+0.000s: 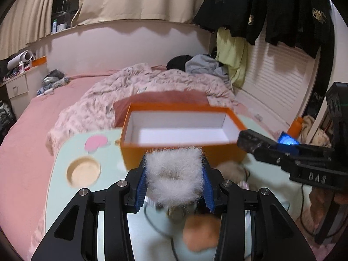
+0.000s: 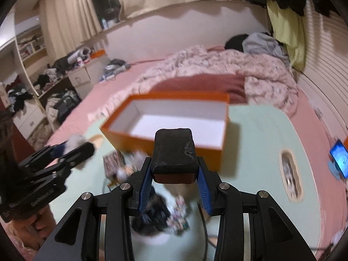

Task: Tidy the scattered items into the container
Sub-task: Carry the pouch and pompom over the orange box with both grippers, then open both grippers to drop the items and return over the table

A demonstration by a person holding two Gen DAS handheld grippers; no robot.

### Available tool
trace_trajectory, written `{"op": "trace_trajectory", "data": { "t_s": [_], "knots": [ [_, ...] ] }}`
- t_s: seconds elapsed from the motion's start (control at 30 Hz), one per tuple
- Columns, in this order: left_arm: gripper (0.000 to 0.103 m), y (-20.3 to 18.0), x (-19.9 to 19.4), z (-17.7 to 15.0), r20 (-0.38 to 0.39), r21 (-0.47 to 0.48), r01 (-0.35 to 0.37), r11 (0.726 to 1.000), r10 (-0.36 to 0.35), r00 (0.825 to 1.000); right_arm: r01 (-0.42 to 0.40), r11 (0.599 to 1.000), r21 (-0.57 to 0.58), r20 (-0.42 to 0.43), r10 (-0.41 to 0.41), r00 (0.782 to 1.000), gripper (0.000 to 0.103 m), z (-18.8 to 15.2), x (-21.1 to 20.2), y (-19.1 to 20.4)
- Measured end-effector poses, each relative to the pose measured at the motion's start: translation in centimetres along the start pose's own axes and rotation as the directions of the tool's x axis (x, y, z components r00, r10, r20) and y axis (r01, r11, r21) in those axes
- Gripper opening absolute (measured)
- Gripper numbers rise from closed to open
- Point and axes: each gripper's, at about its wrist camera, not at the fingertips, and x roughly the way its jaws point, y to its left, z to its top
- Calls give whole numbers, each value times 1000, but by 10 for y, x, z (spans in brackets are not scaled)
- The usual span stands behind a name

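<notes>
Two items held above tray [image 1: 61, 152], before box [image 1: 180, 128]. Box: orange card, white inside, empty, open-topped. Black block [image 2: 174, 154]: clamped by right gripper [image 2: 175, 187]; looks rigid, matte; hold by flat sides. White fur ring [image 1: 174, 178]: pinched in left gripper [image 1: 174, 187]; soft, likely light, compresses under pads.

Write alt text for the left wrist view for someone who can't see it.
The left gripper clamps a white fluffy hair scrunchie just in front of an open, empty orange box on a mint-green tray table. The right gripper reaches in from the right, over a pink bed.
</notes>
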Motion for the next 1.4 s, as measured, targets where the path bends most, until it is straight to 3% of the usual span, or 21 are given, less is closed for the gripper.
{"op": "trace_trajectory", "data": {
  "t_s": [0.17, 0.33, 0.7, 0.8, 0.9, 0.97, 1.27, 1.4],
  "knots": [
    [44, 8, 40, 32, -52, -23, 24, 999, -25, 998, 14, 1000, -23, 7, -14, 1000, 38, 29, 26, 3],
    [44, 13, 75, 47, -90, -27, 19, 999, -21, 996, 39, 999, -10, -37, -39, 999, 38, 46, 59, -5],
    [44, 24, 119, 50, -159, -45, 18, 999, -25, 987, 55, 998, -24, -77, -57, 995, 38, 58, 98, -12],
    [48, 27, 127, 50, -174, -61, -1, 998, -9, 985, 74, 996, -42, -72, -77, 994, 38, 58, 103, -9],
    [58, 31, 132, 46, -194, -92, 4, 996, -22, 981, 86, 996, -39, -69, -88, 994, 39, 57, 105, -9],
    [66, 33, 131, 44, -194, -109, 13, 994, -34, 981, 81, 996, -27, -67, -82, 994, 44, 56, 104, -10],
    [67, 27, 110, 41, -168, -97, 33, 995, -49, 985, 80, 996, 30, -20, -80, 997, 52, 57, 83, -15],
    [67, 22, 92, 40, -149, -89, 36, 995, -49, 988, 70, 996, 46, 9, -70, 997, 63, 54, 64, -13]
  ]
}}
